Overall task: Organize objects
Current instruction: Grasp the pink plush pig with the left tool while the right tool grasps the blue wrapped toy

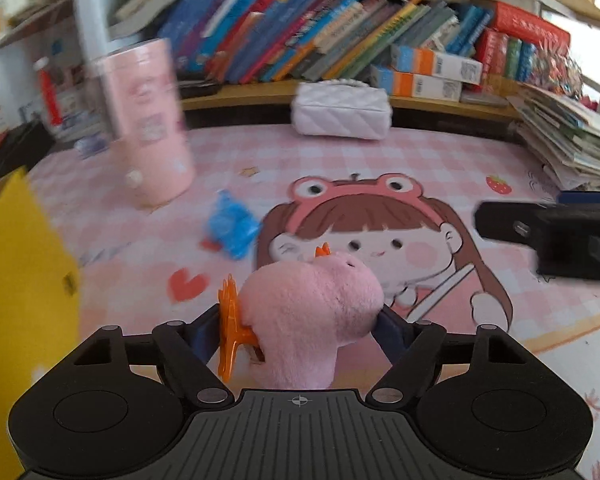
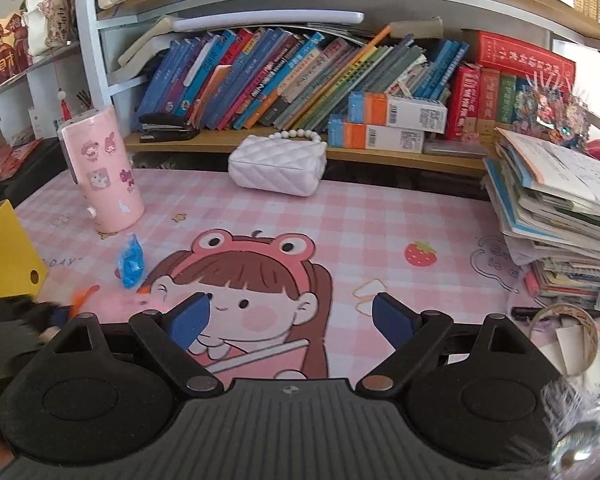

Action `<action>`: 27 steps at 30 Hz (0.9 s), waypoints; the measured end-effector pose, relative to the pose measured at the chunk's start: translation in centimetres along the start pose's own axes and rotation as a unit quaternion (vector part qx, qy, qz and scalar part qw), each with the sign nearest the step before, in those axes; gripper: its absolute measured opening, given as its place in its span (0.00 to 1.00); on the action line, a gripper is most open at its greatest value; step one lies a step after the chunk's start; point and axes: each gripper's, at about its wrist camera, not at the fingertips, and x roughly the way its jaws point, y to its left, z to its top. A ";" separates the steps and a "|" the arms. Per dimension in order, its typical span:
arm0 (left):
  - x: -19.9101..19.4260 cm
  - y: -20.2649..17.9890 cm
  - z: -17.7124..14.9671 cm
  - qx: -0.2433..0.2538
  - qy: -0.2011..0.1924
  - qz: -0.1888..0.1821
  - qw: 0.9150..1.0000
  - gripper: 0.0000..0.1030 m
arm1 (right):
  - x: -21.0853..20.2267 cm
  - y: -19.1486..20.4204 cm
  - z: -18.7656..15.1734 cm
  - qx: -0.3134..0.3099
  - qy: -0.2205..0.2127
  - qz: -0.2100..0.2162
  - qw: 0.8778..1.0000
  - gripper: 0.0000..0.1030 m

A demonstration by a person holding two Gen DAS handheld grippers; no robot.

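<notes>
Around the cartoon girl printed on the pink checked desk mat (image 2: pixel 380 216) the surface lies open. Left of her stand a pink stickered tumbler (image 2: pixel 102 172), a crumpled blue wrapper (image 2: pixel 131 262) and a yellow box (image 2: pixel 4 256). Behind her sits a white quilted purse (image 2: pixel 278 164); right, a leaning stack of books (image 2: pixel 556 216).

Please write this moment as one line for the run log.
left claw: shut on pink plush hair clip | right claw: open, holds nothing | blue wrapper: on desk mat | yellow box: at left
</notes>
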 end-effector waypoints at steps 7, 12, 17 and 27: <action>-4.8 2.1 -3.3 -0.036 0.016 0.016 0.999 0.76 | 3.1 2.8 0.8 -0.028 0.009 0.057 0.998 0.87; -6.7 2.6 -4.4 -0.041 0.011 0.039 0.998 0.76 | 5.9 5.8 1.4 -0.097 0.011 0.129 0.987 0.86; -7.6 3.3 -4.7 -0.059 0.004 0.050 0.997 0.76 | 8.2 8.9 1.5 -0.160 0.009 0.167 0.973 0.85; -8.1 3.5 -5.2 -0.066 0.008 0.052 0.996 0.76 | 13.7 12.7 2.6 -0.187 0.030 0.165 0.968 0.67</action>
